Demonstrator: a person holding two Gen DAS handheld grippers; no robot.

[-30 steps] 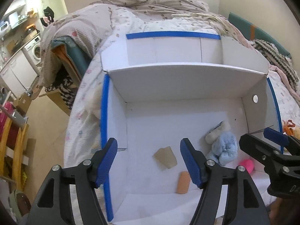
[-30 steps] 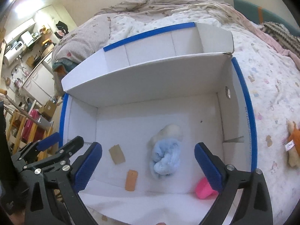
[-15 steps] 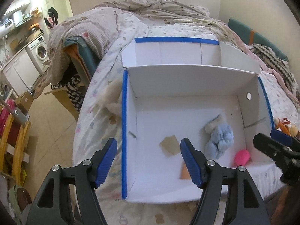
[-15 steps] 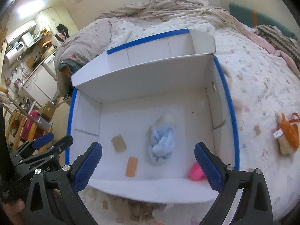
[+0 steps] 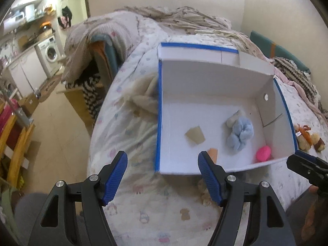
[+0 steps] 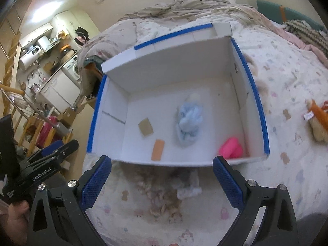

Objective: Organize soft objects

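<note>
A white cardboard box (image 5: 205,75) (image 6: 168,65) with blue-taped edges lies open on the bed. Inside lie a light blue soft toy (image 5: 239,133) (image 6: 189,123), a pink soft toy (image 5: 263,153) (image 6: 230,148), a tan patch (image 5: 195,134) (image 6: 146,129) and an orange patch (image 5: 213,153) (image 6: 157,149). My left gripper (image 5: 163,176) is open and empty, in front of the box's near left corner. My right gripper (image 6: 162,180) is open and empty, in front of the box's near wall, above a pale soft toy (image 6: 164,194) on the bedspread. An orange and tan plush (image 5: 307,138) (image 6: 317,123) lies right of the box.
A cream fluffy item (image 5: 141,100) lies on the bed against the box's left wall. Crumpled bedding (image 5: 184,20) is heaped behind the box. The bed's left edge drops to the floor, with a cluttered chair (image 5: 96,65) and wooden racks (image 5: 12,143) there.
Both grippers have pulled back and up, away from the box. The box now appears smaller and farther off. Both grippers stay open.
</note>
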